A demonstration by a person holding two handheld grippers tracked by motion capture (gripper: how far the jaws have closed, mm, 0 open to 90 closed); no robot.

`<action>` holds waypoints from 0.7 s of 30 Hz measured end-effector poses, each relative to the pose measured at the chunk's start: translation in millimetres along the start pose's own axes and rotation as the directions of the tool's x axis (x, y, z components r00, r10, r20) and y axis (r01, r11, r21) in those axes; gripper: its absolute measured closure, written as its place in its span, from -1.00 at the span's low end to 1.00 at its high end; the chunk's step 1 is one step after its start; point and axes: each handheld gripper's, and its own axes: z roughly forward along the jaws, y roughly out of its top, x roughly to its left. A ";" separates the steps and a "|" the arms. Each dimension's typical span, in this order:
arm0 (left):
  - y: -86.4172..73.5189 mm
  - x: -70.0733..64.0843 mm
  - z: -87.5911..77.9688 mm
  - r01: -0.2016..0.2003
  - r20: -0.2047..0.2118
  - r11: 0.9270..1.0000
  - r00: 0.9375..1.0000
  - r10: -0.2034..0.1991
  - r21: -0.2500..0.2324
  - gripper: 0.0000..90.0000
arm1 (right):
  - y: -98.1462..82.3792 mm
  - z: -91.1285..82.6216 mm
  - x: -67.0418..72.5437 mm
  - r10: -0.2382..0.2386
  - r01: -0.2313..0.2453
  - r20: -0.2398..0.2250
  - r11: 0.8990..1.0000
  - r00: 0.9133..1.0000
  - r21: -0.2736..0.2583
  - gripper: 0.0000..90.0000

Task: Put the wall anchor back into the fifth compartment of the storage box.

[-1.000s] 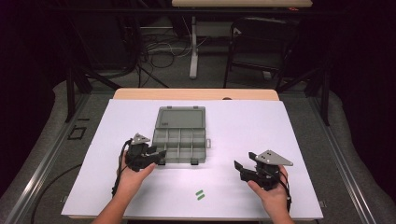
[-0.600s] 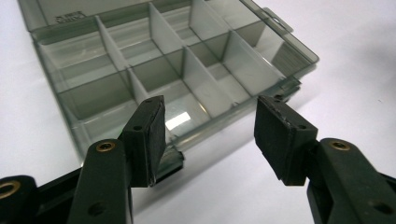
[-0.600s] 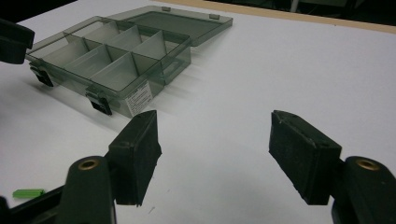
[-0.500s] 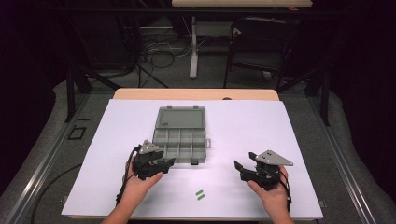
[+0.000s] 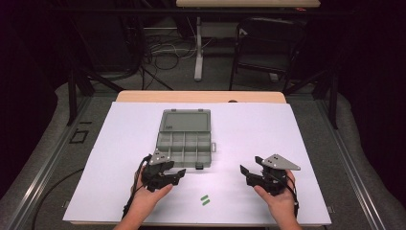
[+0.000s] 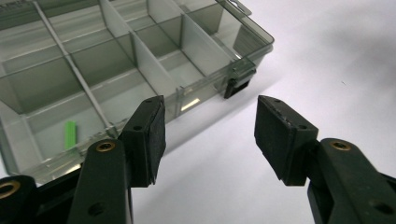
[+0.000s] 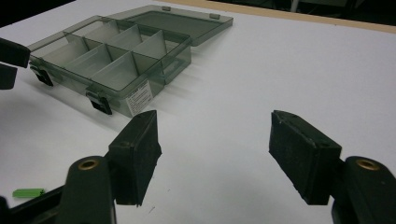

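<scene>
A clear grey compartment box (image 5: 184,141) lies open on the white table, its lid flat behind it. In the left gripper view, a small green strip (image 6: 69,134) rests in a front compartment of the box (image 6: 116,60). Two more green strips (image 5: 205,199) lie on the table between my hands. My left gripper (image 5: 179,173) (image 6: 210,130) hovers just off the box's front edge; its jaws have just been opening and stand open with nothing between them. My right gripper (image 5: 245,172) (image 7: 215,144) is open and empty, to the right of the box (image 7: 116,65).
The white sheet (image 5: 287,143) covers the table, with a wooden edge (image 5: 201,97) at the back. A black latch (image 6: 237,85) sticks out of the box front. One green strip (image 7: 28,192) lies near my right gripper. Chairs and cables stand beyond the table.
My left gripper has moved right along the box's front edge, from its front left corner, and slightly toward me. The right gripper has stayed still.
</scene>
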 end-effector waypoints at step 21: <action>-5.3 -22.8 8.1 -0.021 0.051 1.000 0.999 0.020 0.018 0.06 | -0.6 1.5 0.8 0.006 -0.006 -0.002 1.000 1.000 -0.014 -0.28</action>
